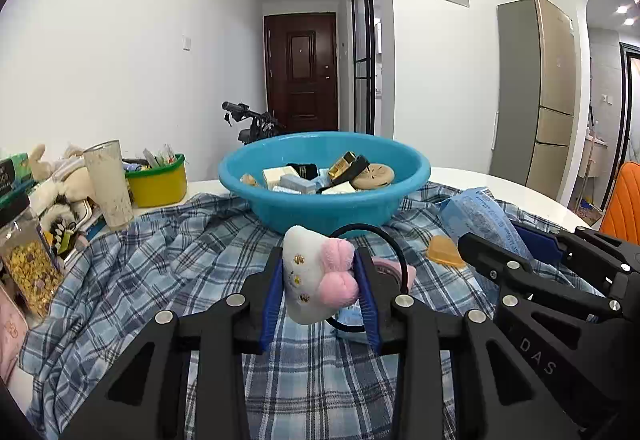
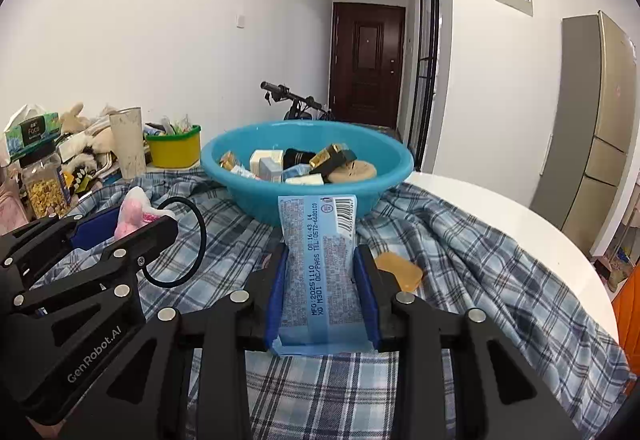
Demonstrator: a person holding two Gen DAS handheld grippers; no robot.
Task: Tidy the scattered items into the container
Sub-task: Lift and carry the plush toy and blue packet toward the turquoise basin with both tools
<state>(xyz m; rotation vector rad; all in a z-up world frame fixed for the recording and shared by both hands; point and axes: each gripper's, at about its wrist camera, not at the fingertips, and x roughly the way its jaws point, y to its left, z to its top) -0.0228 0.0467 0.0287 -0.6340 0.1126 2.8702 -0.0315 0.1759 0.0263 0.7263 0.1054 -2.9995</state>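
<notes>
A blue plastic basin [image 1: 280,164] [image 2: 240,176] holding several small items stands on a plaid cloth [image 1: 168,264] ahead of both grippers. My left gripper [image 1: 320,272] is shut on a white and pink plush hair tie [image 1: 316,276], whose black elastic loop [image 1: 384,236] hangs off to the right. In the right wrist view that left gripper [image 2: 132,224] shows at the left with the plush hair tie [image 2: 134,212] in it. My right gripper [image 2: 320,272] is shut on a light blue tissue packet [image 2: 316,252]. It appears in the left wrist view as the right gripper [image 1: 492,244] holding the packet [image 1: 476,216].
An amber translucent piece [image 1: 442,250] [image 2: 400,272] lies on the cloth between the grippers. At the left stand a yellow tub [image 1: 160,180], a speckled tumbler [image 1: 110,184], a cereal jar [image 1: 28,260] and plush toys [image 1: 60,180]. The white table edge [image 2: 540,228] curves at the right.
</notes>
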